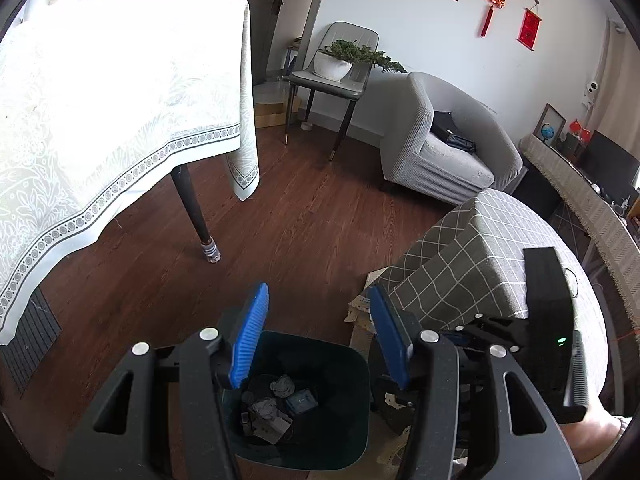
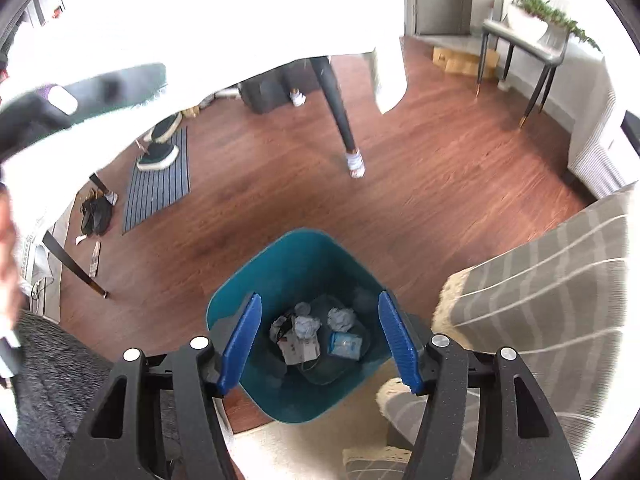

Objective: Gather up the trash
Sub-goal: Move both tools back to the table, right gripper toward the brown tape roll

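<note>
A teal trash bin (image 2: pixel 240 292) stands on the wooden floor; it also shows in the left wrist view (image 1: pixel 352 380). Inside lie crumpled paper balls (image 2: pixel 341 318), a small carton (image 2: pixel 298 350) and a blue packet (image 2: pixel 345 345). My right gripper (image 2: pixel 320 304) is open and empty, right above the bin's mouth. My left gripper (image 1: pixel 318 294) is open and empty, above and in front of the bin. The right gripper's black body (image 1: pixel 548 320) shows at the right of the left wrist view.
A table with a white patterned cloth (image 1: pixel 100 100) and a dark leg (image 1: pixel 196 216) stands to the left. A grey checked stool (image 1: pixel 480 256), a grey armchair (image 1: pixel 440 148) and a chair holding a plant (image 1: pixel 340 64) are around. A striped mat and shoes (image 2: pixel 160 184) lie under the table.
</note>
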Action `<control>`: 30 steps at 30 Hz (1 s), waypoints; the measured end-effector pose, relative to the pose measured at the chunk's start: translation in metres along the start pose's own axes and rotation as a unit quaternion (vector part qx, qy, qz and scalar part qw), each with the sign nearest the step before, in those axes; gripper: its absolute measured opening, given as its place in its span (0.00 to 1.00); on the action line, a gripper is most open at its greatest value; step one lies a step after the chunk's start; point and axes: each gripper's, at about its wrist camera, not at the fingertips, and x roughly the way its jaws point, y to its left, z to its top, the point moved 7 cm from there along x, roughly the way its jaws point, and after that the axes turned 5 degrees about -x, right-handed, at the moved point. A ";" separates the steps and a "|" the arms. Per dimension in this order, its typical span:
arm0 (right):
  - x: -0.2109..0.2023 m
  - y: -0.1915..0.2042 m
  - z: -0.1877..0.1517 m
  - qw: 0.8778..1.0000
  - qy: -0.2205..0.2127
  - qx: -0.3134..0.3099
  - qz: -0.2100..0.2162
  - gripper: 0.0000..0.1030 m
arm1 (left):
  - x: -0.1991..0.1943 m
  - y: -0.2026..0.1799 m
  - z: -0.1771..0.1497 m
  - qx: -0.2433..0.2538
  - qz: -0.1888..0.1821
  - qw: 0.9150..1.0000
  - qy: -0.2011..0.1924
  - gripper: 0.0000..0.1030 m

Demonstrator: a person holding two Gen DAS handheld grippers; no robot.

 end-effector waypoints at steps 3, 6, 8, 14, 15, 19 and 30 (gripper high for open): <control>-0.028 -0.010 0.003 0.999 -0.032 0.002 -0.011 0.60 | 0.007 -0.010 -0.001 0.002 -0.003 1.000 0.004 0.54; -0.056 -0.023 0.004 0.998 -0.059 0.009 -0.025 0.60 | 0.012 -0.026 0.000 0.004 -0.013 1.000 0.002 0.54; -0.072 -0.033 0.003 0.997 -0.072 0.014 -0.038 0.59 | 0.014 -0.042 0.001 0.006 -0.025 1.000 -0.001 0.55; -0.113 -0.074 -0.015 0.992 -0.095 0.035 -0.080 0.60 | 0.021 -0.087 -0.003 0.019 -0.055 0.998 0.000 0.56; -0.119 -0.082 -0.019 0.990 -0.098 0.040 -0.089 0.60 | 0.023 -0.095 -0.004 0.021 -0.059 0.998 0.001 0.56; -0.146 -0.117 -0.037 0.984 -0.110 0.064 -0.124 0.60 | 0.030 -0.126 -0.008 0.031 -0.076 0.997 0.005 0.57; -0.207 -0.201 -0.110 0.961 -0.129 0.139 -0.199 0.60 | 0.059 -0.196 -0.029 0.064 -0.101 0.992 0.030 0.58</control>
